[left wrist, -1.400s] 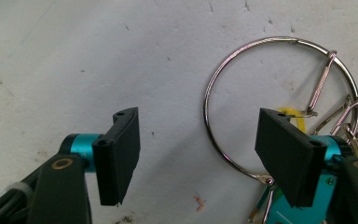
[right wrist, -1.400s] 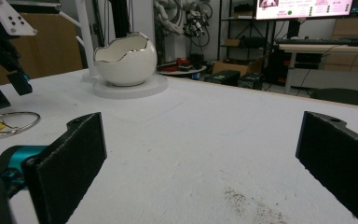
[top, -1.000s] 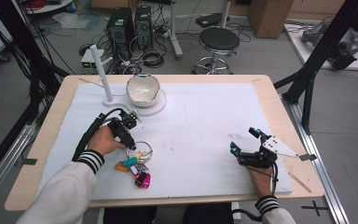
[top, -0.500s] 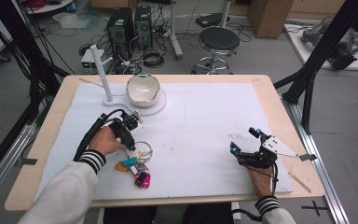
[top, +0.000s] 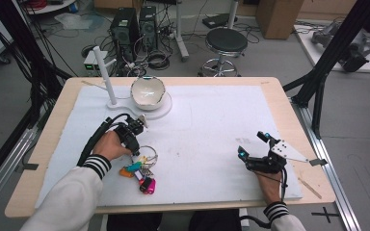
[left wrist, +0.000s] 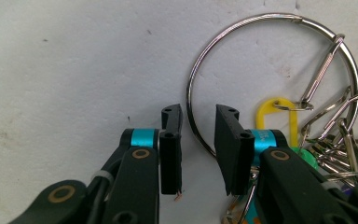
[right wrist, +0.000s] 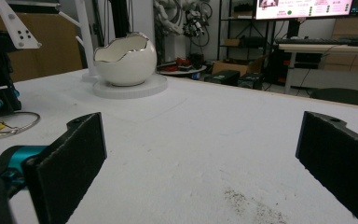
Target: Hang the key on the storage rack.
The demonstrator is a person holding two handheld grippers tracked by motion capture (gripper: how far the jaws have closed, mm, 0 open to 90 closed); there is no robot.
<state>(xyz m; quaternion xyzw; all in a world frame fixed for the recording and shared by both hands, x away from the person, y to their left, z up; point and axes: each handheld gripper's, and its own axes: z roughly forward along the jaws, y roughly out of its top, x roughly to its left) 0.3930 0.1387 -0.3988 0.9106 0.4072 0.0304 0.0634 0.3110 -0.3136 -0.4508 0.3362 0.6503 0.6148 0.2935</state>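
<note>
Fingers (left wrist: 170,140) of your left gripper (left wrist: 198,140): narrowly parted, straddling the key ring (left wrist: 270,79) wire on the table (top: 212,125), not clamped. Right gripper (right wrist: 205,158): fingers spread wide, holding nothing, well apart from the keys.

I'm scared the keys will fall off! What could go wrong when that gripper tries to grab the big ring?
1. The left gripper has its jaws on either side of the thin key ring, not yet closed. The wire is smooth and lies flat on the table, so it might slip out.
2. The keys and tags hang bunched on one side, so a lifted ring could swing and tilt.
3. The egg-shaped bowl sits nearby; a swinging bunch might bump it.
</note>
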